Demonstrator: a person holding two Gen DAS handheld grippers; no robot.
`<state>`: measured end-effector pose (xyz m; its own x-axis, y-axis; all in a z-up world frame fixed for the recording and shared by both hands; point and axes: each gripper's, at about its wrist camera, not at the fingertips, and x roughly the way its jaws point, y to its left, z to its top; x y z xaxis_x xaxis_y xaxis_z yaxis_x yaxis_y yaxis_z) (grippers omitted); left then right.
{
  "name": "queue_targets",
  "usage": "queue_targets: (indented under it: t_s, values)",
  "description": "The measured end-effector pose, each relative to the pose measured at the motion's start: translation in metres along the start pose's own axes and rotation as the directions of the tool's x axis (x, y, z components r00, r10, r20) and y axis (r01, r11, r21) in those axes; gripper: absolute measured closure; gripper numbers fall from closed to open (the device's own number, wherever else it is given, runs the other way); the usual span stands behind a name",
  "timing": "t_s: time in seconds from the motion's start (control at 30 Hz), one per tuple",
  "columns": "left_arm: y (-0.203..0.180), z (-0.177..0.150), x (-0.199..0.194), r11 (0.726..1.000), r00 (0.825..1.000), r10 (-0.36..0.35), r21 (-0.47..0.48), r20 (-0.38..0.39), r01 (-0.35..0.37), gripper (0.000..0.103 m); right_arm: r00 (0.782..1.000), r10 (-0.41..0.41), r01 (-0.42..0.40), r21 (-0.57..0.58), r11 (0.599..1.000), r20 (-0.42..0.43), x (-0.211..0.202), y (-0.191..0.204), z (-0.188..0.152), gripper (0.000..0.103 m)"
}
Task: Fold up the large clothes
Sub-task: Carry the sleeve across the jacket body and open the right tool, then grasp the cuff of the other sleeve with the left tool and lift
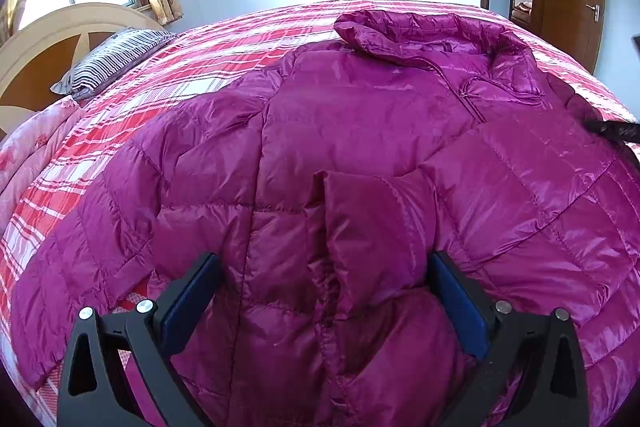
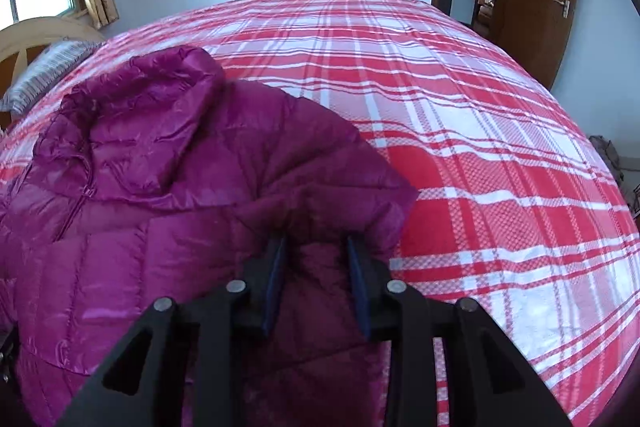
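A large purple quilted down jacket lies front up on the bed, collar toward the far side, zip partly open. One sleeve is folded over its body, and the cuff rests between the fingers of my left gripper. That gripper stands wide open low over the jacket. In the right wrist view the jacket fills the left half. My right gripper is shut on a bunched fold at the jacket's right edge, with fabric pressed between its blue pads. A black tip at the left wrist view's right edge looks like the right gripper.
A red and white plaid sheet covers the bed, wide and flat to the jacket's right. A striped pillow lies by the round headboard, with a pink quilt beside it. A brown door stands behind.
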<state>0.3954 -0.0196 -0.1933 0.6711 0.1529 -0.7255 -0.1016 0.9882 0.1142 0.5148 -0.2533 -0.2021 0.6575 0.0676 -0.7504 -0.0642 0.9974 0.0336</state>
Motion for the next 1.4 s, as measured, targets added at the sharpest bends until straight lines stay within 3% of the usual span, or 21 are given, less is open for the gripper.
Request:
queue_targets:
  t_s: [0.03,0.13,0.23,0.33,0.43,0.57,0.8,0.97,1.07,1.17,1.3,1.4]
  values:
    - [0.000,0.000,0.000,1.000,1.000,-0.002,-0.002,0.000,0.002,0.001,1.000,-0.017,0.017,-0.002,1.000,-0.009,-0.005,0.001,0.001,0.065]
    - [0.000,0.000,0.000,1.000,1.000,-0.006,-0.005,0.000,0.006,0.001,0.999,0.043,-0.044,0.049,0.998,0.011,-0.045,0.011,0.005,0.064]
    - [0.001,0.000,0.000,1.000,1.000,-0.006,-0.005,0.001,0.006,0.001,0.992,0.116,-0.117,0.007,0.993,0.038,-0.085,0.043,0.001,0.053]
    - [0.001,0.000,0.000,1.000,1.000,-0.008,-0.008,0.001,0.008,0.001,0.979,0.201,-0.198,-0.062,0.978,0.035,-0.102,0.087,-0.012,0.050]
    - [0.003,0.000,0.000,1.000,1.000,-0.015,-0.016,0.001,0.015,0.001,0.984,0.176,-0.171,-0.154,0.973,0.018,-0.090,0.121,-0.031,0.050]
    - [0.003,0.000,0.002,0.999,1.000,-0.029,-0.018,-0.013,0.029,0.001,0.988,0.152,-0.156,-0.144,0.977,-0.043,-0.050,0.128,-0.060,0.051]
    - [0.014,0.003,0.007,0.990,0.991,-0.122,-0.076,-0.051,0.118,0.001,0.991,0.134,-0.131,-0.161,0.978,0.007,-0.046,0.133,-0.073,0.049]
    - [0.041,-0.004,-0.025,0.977,0.981,-0.188,-0.113,-0.040,0.182,0.001,0.993,0.118,-0.114,-0.171,0.979,0.016,-0.047,0.137,-0.077,0.049]
    - [0.069,-0.015,-0.063,0.987,0.989,-0.139,-0.070,0.043,0.142,0.001,0.995,0.102,-0.096,-0.186,0.978,0.019,-0.047,0.139,-0.076,0.049]
    - [0.113,-0.033,-0.090,1.000,0.994,-0.007,-0.024,0.105,0.009,0.001,0.993,0.113,-0.107,-0.176,0.978,0.020,-0.047,0.136,-0.076,0.049]
    - [0.205,-0.065,-0.095,0.978,0.983,0.174,-0.130,0.053,-0.166,0.001,0.994,0.109,-0.103,-0.179,0.978,0.026,-0.048,0.137,-0.076,0.049]
    - [0.257,-0.084,-0.091,0.952,0.982,0.191,-0.240,-0.010,-0.188,0.001,0.993,0.111,-0.104,-0.178,0.978,0.029,-0.048,0.137,-0.076,0.049]
